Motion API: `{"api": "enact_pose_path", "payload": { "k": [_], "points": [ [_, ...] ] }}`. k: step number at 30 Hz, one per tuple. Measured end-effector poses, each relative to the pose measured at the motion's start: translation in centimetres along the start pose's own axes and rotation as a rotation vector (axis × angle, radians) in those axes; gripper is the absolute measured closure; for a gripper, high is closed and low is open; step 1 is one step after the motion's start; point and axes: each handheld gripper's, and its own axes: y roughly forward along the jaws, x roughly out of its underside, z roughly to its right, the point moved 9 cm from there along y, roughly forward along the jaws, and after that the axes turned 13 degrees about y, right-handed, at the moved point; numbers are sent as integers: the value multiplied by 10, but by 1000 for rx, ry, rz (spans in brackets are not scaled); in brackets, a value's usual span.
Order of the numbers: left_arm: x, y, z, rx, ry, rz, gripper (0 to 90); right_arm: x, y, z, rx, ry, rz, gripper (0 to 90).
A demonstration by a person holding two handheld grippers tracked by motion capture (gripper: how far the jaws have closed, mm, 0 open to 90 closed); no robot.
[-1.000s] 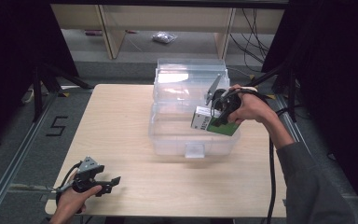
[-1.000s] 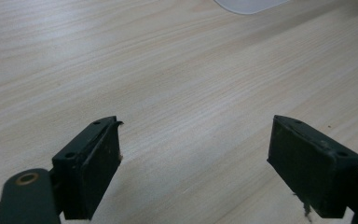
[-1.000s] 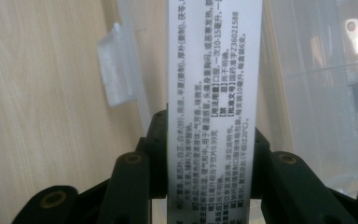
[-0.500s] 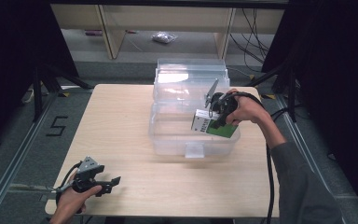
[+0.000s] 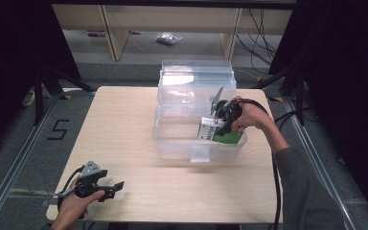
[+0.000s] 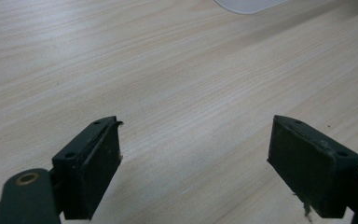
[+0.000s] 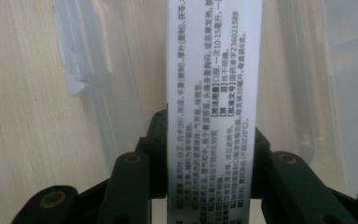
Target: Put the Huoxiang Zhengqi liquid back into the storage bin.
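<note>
Inside the clear plastic lidded bin [image 5: 172, 139], right gripper [image 5: 222, 125] clamps a white-and-green printed carton [image 5: 214, 132]; left gripper [image 5: 116, 187], jaws apart, rests well in front of that bin.

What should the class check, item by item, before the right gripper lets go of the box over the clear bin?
1. Right gripper clamped on the box: ok, jaws press both sides.
2. Box inside the bin walls: ok.
3. Box resting on the bin floor: cannot tell.
4. Bin lid open and out of the way: ok.
5. Left gripper away from the bin: ok, open over the table.
</note>
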Motion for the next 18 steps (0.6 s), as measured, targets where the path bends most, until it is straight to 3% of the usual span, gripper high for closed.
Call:
{"api": "enact_pose_path", "payload": {
  "k": [9,10,11,12,13,15,16,18],
  "points": [
    [0,0,0,3,0,-2,161,4,17,1,-30,-34,-13,644],
    [0,0,0,3,-2,1,161,6,18,-1,-32,-4,-27,643],
    [0,0,0,3,-1,0,161,6,21,0,-33,-29,-22,644],
    [0,0,0,4,2,-3,161,7,21,-1,-34,-8,-30,643],
    [0,0,0,3,0,0,161,6,25,2,-38,-50,-20,643],
    [0,0,0,3,-2,0,161,9,27,-1,-44,-6,-32,642],
    [0,0,0,4,1,-2,161,11,28,2,-36,-19,-39,642],
    [0,0,0,4,1,-2,161,14,28,-2,-30,42,-69,641]
  ]
}}
